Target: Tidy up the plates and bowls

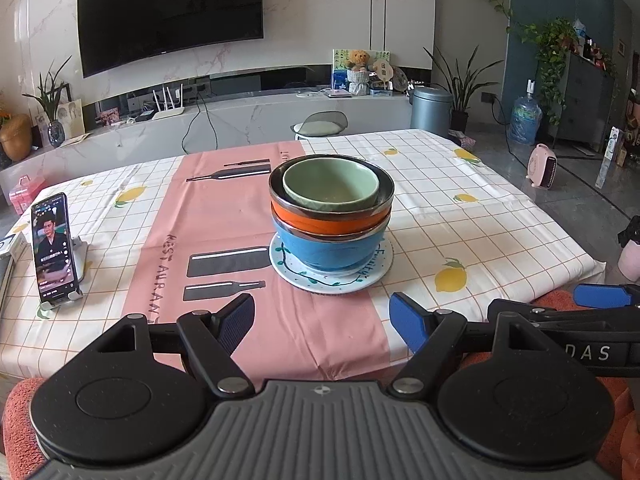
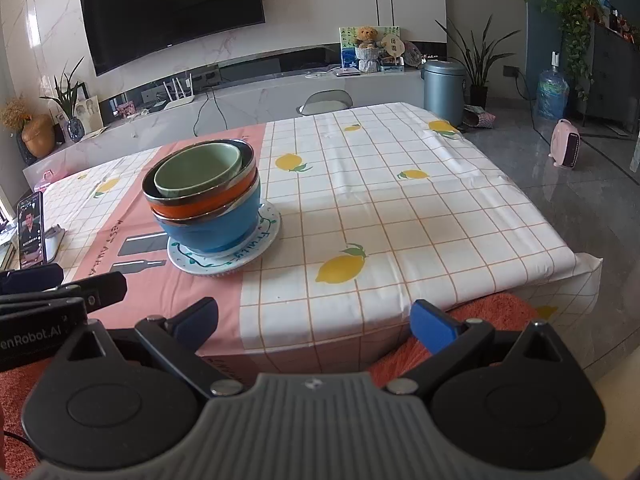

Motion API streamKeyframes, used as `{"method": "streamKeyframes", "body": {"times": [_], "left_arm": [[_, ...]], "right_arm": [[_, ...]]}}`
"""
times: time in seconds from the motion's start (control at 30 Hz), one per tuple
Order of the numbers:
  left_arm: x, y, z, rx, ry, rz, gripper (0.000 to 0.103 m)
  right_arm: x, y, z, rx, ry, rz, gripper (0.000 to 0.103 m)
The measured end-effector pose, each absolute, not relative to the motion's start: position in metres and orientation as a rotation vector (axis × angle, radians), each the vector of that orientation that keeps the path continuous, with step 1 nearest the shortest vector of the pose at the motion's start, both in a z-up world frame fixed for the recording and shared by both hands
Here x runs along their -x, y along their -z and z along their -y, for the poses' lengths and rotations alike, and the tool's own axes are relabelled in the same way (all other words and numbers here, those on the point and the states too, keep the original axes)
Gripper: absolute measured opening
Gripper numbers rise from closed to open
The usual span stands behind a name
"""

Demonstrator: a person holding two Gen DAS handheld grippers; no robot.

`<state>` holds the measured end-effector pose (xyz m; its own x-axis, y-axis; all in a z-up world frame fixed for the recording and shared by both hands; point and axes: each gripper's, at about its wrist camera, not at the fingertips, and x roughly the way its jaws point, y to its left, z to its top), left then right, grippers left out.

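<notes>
A stack stands mid-table: a white plate (image 1: 372, 276) with a green vine pattern, on it a blue bowl (image 1: 320, 250), an orange bowl (image 1: 316, 222) with a metallic rim, and a small green bowl (image 1: 332, 186) nested on top. The right wrist view shows the same plate (image 2: 264, 242), blue bowl (image 2: 216, 228), orange bowl (image 2: 188, 210) and green bowl (image 2: 196, 174) at the left. My left gripper (image 1: 322, 320) hangs open at the table's near edge, short of the stack, holding nothing. My right gripper (image 2: 314, 322) is open too, near the front edge, right of the stack.
A phone (image 1: 52, 246) on a stand plays video at the table's left. The tablecloth (image 2: 400, 208) is white checked with lemons and a pink strip. A chair (image 1: 324, 124) stands beyond the far edge. Orange fabric (image 2: 492, 312) lies below the grippers.
</notes>
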<state>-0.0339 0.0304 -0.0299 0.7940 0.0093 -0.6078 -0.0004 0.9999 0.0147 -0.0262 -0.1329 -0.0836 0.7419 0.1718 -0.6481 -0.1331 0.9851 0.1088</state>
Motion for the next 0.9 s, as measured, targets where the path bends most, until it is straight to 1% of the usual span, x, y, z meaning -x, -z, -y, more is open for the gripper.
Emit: {"method": "streamKeyframes", "body": {"times": [0.9], "left_arm": [[0.0358, 0.0276, -0.0252, -0.019, 0.008, -0.659, 0.09]], "right_arm": [[0.027, 0.0892, 0.138, -0.086, -0.162, -0.727, 0.1]]}}
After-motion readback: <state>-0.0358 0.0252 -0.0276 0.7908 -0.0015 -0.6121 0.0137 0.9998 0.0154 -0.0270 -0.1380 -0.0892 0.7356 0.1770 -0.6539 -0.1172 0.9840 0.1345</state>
